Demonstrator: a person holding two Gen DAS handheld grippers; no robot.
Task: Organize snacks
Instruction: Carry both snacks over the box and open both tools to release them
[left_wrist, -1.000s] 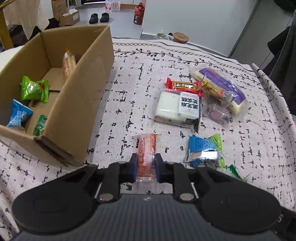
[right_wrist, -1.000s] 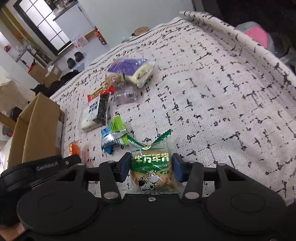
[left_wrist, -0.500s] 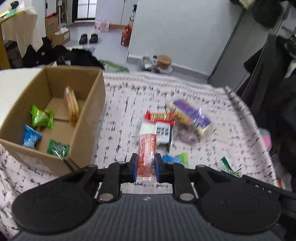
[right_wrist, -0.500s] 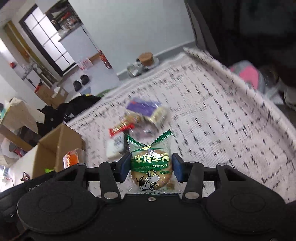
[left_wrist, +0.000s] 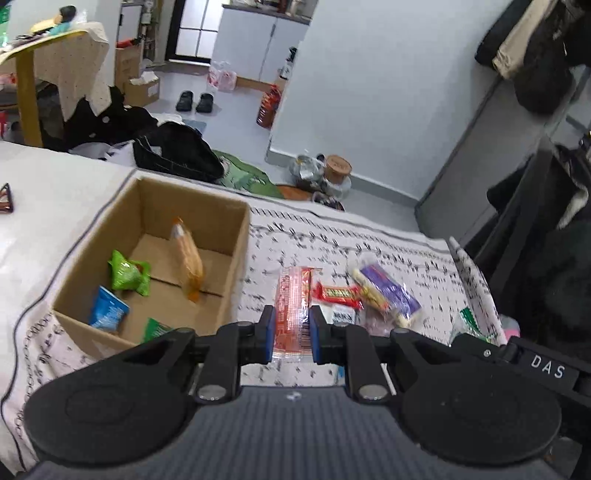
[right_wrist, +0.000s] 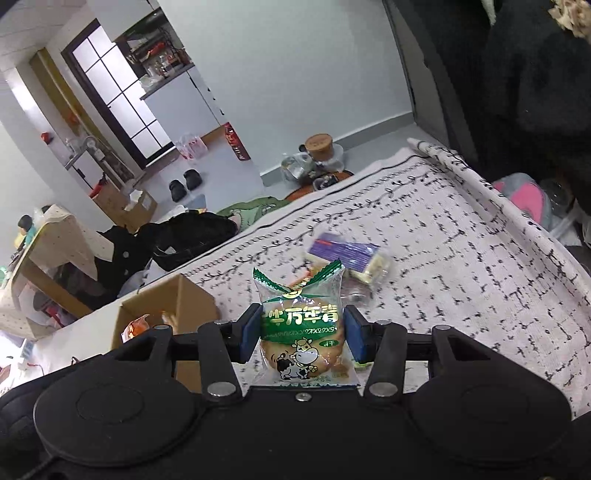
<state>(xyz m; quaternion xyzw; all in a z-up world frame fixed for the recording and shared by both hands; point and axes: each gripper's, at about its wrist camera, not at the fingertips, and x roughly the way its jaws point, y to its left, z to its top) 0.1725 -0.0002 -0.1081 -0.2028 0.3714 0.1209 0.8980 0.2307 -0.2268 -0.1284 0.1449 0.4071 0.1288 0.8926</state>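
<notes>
Snacks are seen lifted above a patterned cloth (right_wrist: 461, 258): an orange-red wrapped bar (left_wrist: 292, 314) is clamped in the left gripper (left_wrist: 291, 334) jaws beside the cardboard box (left_wrist: 236, 258), while a green biscuit packet (right_wrist: 301, 332), printed with a cartoon cow and Chinese lettering, is clamped in the right gripper (right_wrist: 301, 339). "DAS" is read on the right gripper's body.
</notes>
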